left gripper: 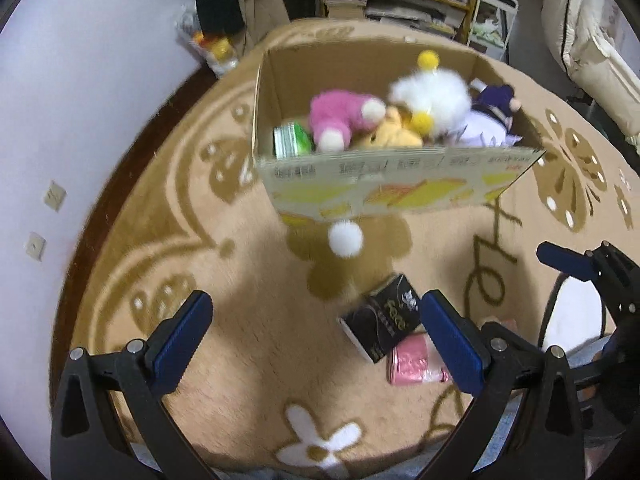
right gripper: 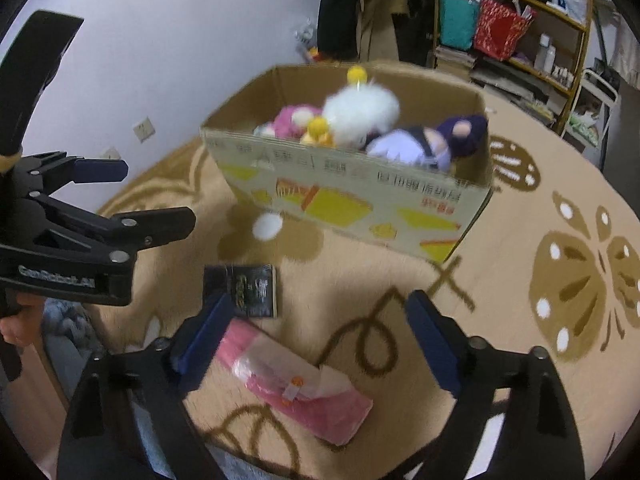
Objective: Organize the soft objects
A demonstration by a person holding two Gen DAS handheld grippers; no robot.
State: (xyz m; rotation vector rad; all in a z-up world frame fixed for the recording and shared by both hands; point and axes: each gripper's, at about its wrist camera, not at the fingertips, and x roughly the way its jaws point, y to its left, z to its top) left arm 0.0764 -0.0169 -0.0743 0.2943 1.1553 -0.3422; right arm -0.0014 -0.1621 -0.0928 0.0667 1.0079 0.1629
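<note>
An open cardboard box stands on the rug and holds a pink plush, a white fluffy plush, a yellow plush, a purple doll and a green pack. A white pompom lies in front of the box. A black tissue pack and a pink soft pack lie nearer. My left gripper is open and empty above the rug. My right gripper is open over the pink pack.
A tan patterned rug covers the floor. A white wall with sockets runs on the left. Shelves with bags and bottles stand behind the box. The right gripper shows at the left wrist view's right edge.
</note>
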